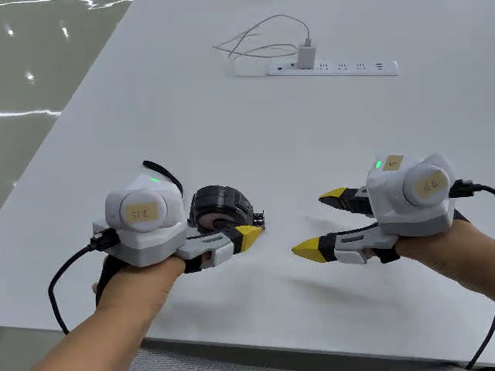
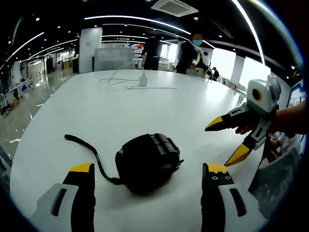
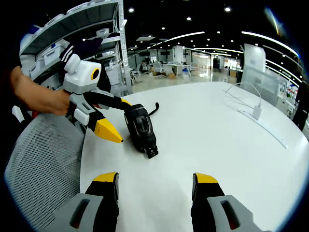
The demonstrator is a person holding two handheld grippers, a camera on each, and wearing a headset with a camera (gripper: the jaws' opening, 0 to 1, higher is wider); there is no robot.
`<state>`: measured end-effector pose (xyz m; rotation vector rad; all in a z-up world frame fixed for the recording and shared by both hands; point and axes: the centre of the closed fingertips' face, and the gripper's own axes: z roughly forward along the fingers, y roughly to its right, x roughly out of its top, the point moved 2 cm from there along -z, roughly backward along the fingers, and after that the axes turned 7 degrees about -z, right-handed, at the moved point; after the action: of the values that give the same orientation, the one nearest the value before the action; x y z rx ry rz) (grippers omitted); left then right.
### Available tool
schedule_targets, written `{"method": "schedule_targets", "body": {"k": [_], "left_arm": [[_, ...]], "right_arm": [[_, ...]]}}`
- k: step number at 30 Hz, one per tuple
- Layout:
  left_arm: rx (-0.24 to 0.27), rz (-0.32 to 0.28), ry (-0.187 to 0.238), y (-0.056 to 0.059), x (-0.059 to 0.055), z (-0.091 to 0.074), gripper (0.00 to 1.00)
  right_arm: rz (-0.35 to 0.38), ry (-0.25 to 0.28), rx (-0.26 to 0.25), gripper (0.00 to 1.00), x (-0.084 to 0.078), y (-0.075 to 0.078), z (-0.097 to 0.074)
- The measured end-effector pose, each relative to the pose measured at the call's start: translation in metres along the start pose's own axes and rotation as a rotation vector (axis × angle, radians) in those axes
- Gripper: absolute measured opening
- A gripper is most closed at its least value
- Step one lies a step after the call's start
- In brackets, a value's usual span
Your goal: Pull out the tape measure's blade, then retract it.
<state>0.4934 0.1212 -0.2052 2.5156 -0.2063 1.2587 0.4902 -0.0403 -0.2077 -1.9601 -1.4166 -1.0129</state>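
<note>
A black tape measure (image 1: 220, 207) lies on the white table (image 1: 232, 124), its blade drawn in and its black wrist strap (image 1: 162, 174) trailing to the left. My left gripper (image 1: 232, 224) is open, a jaw on either side of the tape measure (image 2: 147, 162) without touching it. In the left gripper view the yellow fingertips (image 2: 82, 168) stand wide apart. The right gripper (image 1: 319, 222) hovers open to the right of the tape measure, with nothing between its jaws. The right gripper view shows the tape measure (image 3: 141, 126) with its hook end facing the right gripper (image 3: 155, 178).
A white power strip (image 1: 332, 68) with a plugged-in charger (image 1: 306, 56) and looped cable (image 1: 255, 42) lies at the far side. The table's front edge is close to my hands. A mesh chair (image 3: 43, 159) stands by the table. People (image 2: 186, 53) stand far behind.
</note>
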Motion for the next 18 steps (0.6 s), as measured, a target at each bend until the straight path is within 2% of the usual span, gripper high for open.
{"method": "schedule_targets", "body": {"k": [5,11,18], "left_arm": [[-0.036,0.035,-0.013,0.005,-0.001,-0.01,0.91],[-0.075,0.042,-0.019,0.005,-0.002,-0.021,0.93],[-0.111,0.064,-0.026,0.004,-0.004,-0.037,0.94]], "right_arm": [[0.052,0.014,-0.054,0.62,-0.001,0.0,-0.02],[0.127,0.026,-0.119,0.7,-0.009,0.002,-0.044],[0.157,0.031,-0.162,0.76,-0.008,-0.009,-0.069]]}}
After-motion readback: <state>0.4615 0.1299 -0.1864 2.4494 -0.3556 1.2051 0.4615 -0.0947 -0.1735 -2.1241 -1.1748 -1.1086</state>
